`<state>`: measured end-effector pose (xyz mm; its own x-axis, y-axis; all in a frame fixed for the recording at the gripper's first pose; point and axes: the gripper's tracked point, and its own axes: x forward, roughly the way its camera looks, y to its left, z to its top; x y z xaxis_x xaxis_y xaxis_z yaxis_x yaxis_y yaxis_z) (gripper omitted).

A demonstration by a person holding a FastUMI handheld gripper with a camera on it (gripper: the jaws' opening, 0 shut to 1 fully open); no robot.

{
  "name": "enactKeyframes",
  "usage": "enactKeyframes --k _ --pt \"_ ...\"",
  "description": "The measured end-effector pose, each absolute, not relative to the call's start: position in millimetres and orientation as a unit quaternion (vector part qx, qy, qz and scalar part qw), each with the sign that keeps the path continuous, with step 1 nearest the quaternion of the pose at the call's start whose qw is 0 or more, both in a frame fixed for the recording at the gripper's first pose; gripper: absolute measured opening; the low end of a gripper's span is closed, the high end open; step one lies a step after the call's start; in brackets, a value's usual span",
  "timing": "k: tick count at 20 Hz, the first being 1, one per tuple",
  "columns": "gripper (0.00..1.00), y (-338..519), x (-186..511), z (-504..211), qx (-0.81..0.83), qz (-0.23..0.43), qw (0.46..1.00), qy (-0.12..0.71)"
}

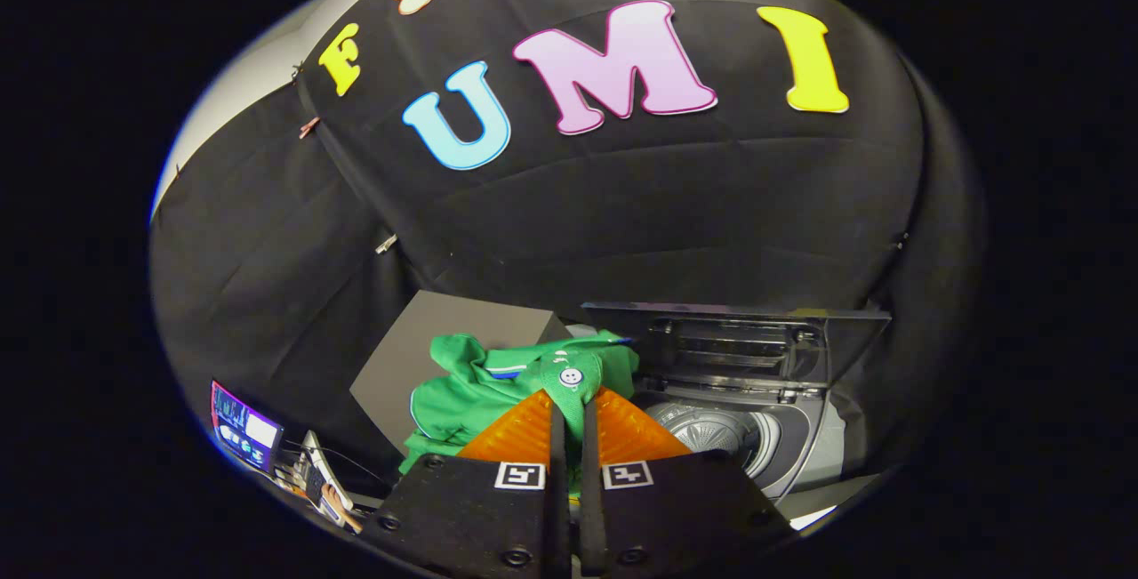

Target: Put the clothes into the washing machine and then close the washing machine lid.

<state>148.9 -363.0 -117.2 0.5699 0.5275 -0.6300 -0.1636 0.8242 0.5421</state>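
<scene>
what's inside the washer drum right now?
Washer lid stands open. The visible part of the drum shows bare metal, no clothes. The gripper, fingers pinched on the green shirt, covers the drum's near side, so that part can't be checked.

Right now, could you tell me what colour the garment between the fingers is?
Green, with a white button; gripper view shows the garment best.

Soft matt cloth of the green garment [471,388] pinched in my gripper [569,414], ribbed pads [520,432], glossy plastic washing machine lid [738,343] right of centre, shiny metal drum [711,428], matt grey box [418,348] left.
</scene>
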Motion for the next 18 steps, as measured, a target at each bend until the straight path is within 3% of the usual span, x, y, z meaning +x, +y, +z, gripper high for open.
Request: enactKeyframes --k 9,15,18 --pt "0.09 -426 149 -158 0.228 0.123 0.864 0.431" --pt "0.09 -446 175 -154 0.174 0.109 0.908 0.366" --pt "0.09 -447 180 -170 0.155 0.104 0.908 0.375"
